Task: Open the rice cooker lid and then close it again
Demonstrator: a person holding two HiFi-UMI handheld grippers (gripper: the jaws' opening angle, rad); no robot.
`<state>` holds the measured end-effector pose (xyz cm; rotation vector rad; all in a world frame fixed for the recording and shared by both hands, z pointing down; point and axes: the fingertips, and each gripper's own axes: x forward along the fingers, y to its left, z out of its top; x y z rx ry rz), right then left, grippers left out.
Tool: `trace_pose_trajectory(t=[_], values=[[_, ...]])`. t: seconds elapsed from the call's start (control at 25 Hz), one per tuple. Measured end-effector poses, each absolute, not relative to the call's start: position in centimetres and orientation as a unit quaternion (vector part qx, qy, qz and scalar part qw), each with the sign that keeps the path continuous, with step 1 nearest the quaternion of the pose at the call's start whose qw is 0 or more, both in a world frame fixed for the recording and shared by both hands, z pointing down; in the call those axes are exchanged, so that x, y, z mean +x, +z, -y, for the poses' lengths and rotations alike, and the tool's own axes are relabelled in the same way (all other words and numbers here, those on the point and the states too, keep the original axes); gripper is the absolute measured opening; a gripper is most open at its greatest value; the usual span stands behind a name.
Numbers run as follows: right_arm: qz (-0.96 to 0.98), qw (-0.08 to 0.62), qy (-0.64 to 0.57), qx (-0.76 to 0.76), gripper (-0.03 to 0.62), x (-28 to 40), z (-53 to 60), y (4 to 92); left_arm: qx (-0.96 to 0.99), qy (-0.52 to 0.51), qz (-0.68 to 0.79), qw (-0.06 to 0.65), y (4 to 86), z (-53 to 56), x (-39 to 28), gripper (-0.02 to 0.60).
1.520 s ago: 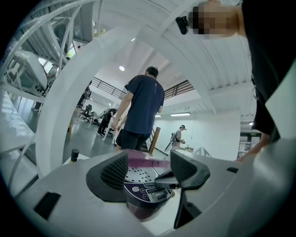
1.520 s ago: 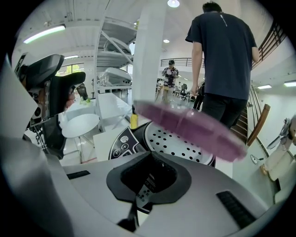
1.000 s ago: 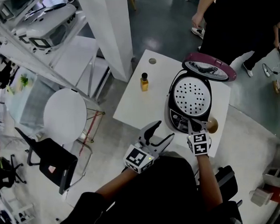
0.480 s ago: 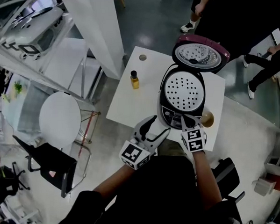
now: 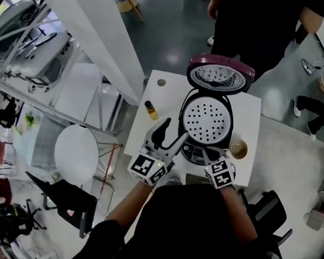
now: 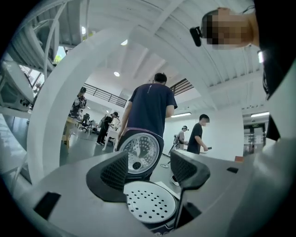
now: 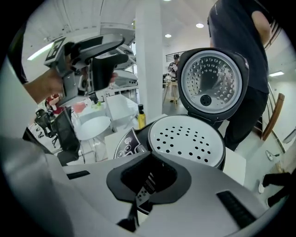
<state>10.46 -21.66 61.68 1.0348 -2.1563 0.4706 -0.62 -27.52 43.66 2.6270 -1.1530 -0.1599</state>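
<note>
Grey moulded plastic with black ribbed pads makes up both claws. At the near edge of the white square worktop, the right claw has its jaws pressed together with nothing between them. Its tip points down over the glossy black control panel at the front of the rice cooker. Whether it touches the panel cannot be told. The left claw is held above the worktop beside the cooker's left flank, jaws spread wide and empty.

The rice cooker is a rounded black pot standing on the right half of the worktop. Its mouth is covered by a flat white disc pierced with many small holes. The domed maroon lid stands raised on its hinge at the far edge, showing a shiny dimpled metal lining. A small brown round cup sits just beside the cooker near the near right corner. A slim yellow bottle with a dark cap stands upright by the left edge. Beyond the far edge stands a person in dark clothes.
</note>
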Motion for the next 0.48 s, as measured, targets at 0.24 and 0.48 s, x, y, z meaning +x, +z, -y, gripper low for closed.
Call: trace_pose_trajectory(t=[0.24, 0.48], values=[[0.85, 0.316, 0.186, 0.378, 0.0, 10.6, 21.9, 61.4, 0.924, -0.031, 0.358, 0.134, 41.8, 33.4, 1.6, 0.264], [0.865, 0.265, 0.204, 0.374, 0.0, 11.0, 22.4, 60.3, 0.93, -0.029, 0.349, 0.108, 38.9, 38.8, 2.8, 0.264]])
